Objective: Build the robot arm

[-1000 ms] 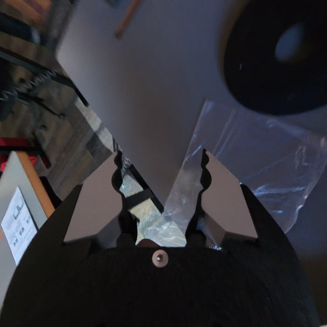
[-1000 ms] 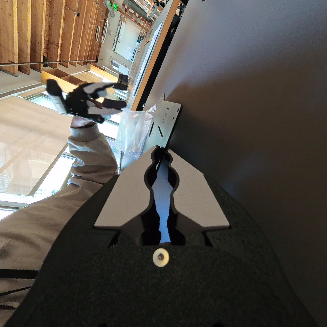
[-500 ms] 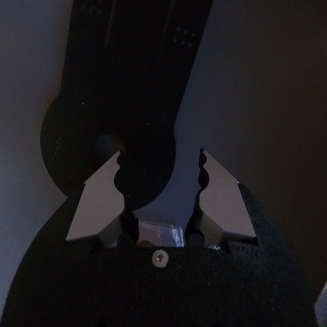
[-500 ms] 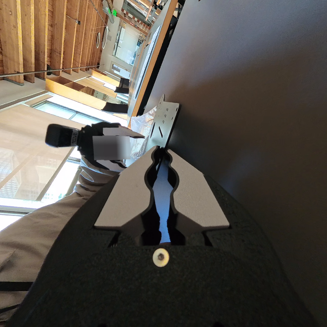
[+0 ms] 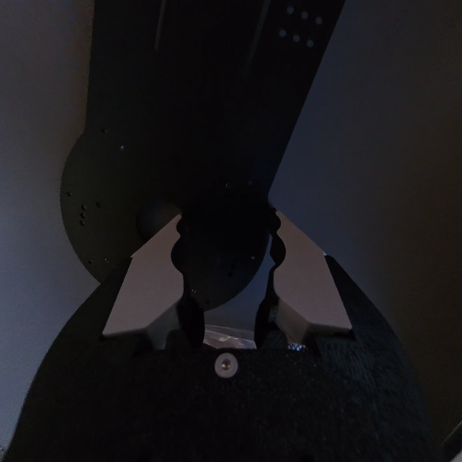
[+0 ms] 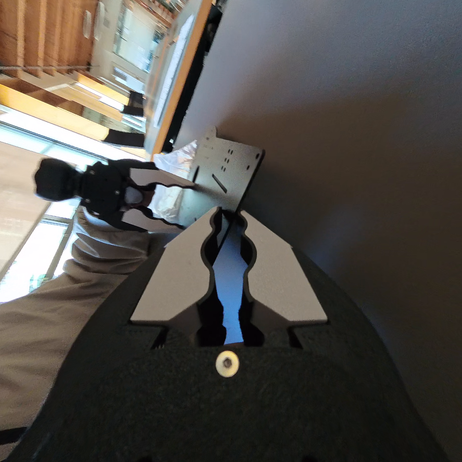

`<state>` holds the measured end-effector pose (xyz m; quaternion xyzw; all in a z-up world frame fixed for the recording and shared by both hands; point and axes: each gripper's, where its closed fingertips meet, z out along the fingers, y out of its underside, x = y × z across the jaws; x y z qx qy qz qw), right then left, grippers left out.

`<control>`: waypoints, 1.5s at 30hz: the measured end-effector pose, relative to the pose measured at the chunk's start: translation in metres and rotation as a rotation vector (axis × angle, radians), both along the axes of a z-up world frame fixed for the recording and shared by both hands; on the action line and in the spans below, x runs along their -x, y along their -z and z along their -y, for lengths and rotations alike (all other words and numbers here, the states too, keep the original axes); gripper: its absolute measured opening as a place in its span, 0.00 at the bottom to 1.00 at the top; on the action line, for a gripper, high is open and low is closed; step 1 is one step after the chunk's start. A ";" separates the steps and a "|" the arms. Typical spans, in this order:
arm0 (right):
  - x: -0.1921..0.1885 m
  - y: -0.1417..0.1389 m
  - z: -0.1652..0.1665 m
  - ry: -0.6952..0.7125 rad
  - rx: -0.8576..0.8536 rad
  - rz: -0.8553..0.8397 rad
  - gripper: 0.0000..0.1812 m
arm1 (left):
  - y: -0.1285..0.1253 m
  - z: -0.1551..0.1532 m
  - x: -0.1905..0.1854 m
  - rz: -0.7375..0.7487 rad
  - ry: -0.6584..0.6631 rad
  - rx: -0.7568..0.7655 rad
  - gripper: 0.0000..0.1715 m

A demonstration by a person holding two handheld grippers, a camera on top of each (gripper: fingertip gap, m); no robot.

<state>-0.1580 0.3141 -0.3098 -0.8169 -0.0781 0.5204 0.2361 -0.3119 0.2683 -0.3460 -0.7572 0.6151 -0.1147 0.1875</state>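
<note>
The left gripper [image 5: 226,212] has its jaws spread apart, its tips right up against the rounded end of a black metal plate [image 5: 200,112] (drilled with small holes). A scrap of clear plastic bag [image 5: 228,336] shows between its fingers near their base. The right gripper [image 6: 230,215] is clamped on the thin edge of the same plate, which stands on edge on the grey table [image 6: 350,125].

A dark grey tabletop [image 6: 350,125] fills the right wrist view. Beyond it, bright windows [image 6: 32,250] let in daylight, wooden slats [image 6: 45,37] line the ceiling, and an orange-edged desk [image 6: 175,75] stands.
</note>
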 end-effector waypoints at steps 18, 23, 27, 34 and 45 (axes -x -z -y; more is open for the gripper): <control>-0.021 0.029 -0.007 -0.035 -0.302 0.487 0.18 | 0.002 -0.004 -0.004 0.001 -0.003 0.070 0.38; -0.019 0.027 -0.005 -0.060 -0.322 0.496 0.16 | 0.002 -0.006 -0.004 -0.015 0.006 0.068 0.38; 0.011 -0.001 0.014 -0.182 -0.562 0.481 0.25 | 0.003 -0.006 -0.003 -0.027 0.014 0.075 0.38; 0.062 0.020 0.072 -0.522 -1.061 0.872 0.19 | 0.002 -0.006 -0.003 -0.046 0.018 0.086 0.38; 0.073 0.031 0.050 -0.513 -1.350 1.267 0.07 | 0.003 -0.007 -0.003 -0.031 -0.007 0.083 0.38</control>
